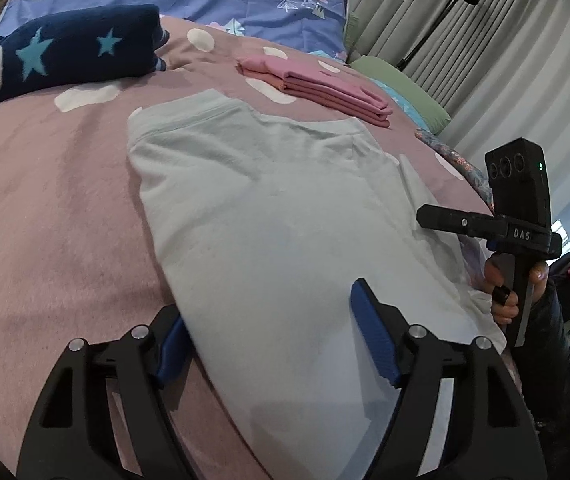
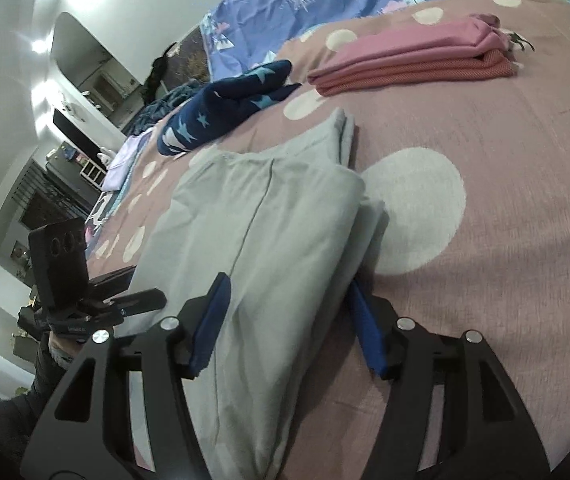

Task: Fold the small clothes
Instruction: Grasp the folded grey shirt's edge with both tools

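Left gripper (image 1: pixel 269 332) and right gripper (image 2: pixel 285 320) both wide open, straddling near edge of pale mint cotton garment (image 1: pixel 285 208), partly folded on pink dotted blanket (image 1: pixel 45 208). Next: likely pinch edge, fold over.

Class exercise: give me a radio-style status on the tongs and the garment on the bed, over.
Left tongs open, straddling the pale green garment. Right tongs open around its folded edge. Pink folded stack and navy star blanket lie apart; nothing blocking.

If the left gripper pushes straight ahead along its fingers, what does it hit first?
The left gripper already straddles the pale garment, so it would probably just slide further along that cloth. The pink stack lies beyond and a bit right; depth is unclear.
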### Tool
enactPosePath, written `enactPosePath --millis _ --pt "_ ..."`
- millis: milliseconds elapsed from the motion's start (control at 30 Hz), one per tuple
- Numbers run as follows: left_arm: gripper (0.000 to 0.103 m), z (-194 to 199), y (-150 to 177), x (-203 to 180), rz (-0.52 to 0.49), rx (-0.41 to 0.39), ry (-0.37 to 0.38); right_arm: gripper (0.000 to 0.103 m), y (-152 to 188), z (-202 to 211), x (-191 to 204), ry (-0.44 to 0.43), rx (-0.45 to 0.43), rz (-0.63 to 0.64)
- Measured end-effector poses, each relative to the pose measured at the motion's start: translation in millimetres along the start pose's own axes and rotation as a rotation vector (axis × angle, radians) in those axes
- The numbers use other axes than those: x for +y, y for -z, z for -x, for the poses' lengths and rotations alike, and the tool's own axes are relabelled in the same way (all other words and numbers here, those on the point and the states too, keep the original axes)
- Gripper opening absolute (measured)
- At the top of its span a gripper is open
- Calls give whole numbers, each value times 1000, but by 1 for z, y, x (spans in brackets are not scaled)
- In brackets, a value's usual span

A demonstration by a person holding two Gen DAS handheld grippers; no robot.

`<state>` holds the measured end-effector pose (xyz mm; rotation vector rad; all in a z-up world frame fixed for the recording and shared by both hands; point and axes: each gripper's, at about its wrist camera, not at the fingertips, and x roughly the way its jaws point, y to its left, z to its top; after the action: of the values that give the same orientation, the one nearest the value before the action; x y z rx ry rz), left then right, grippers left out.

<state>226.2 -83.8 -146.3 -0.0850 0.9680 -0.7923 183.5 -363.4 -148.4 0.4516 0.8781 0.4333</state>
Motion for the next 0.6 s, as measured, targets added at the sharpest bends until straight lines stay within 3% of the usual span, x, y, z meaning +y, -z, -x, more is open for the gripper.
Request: enactPosePath --millis 167,433,600 --pt "73 -1 0 3 8 -11 18 52 5 8 -1 -13 -4 8" --pt "73 1 1 6 15 -18 32 52 27 26 -3 -78 2 23" --pt "73 1 2 6 17 -18 34 52 19 17 -7 -111 27 -1"
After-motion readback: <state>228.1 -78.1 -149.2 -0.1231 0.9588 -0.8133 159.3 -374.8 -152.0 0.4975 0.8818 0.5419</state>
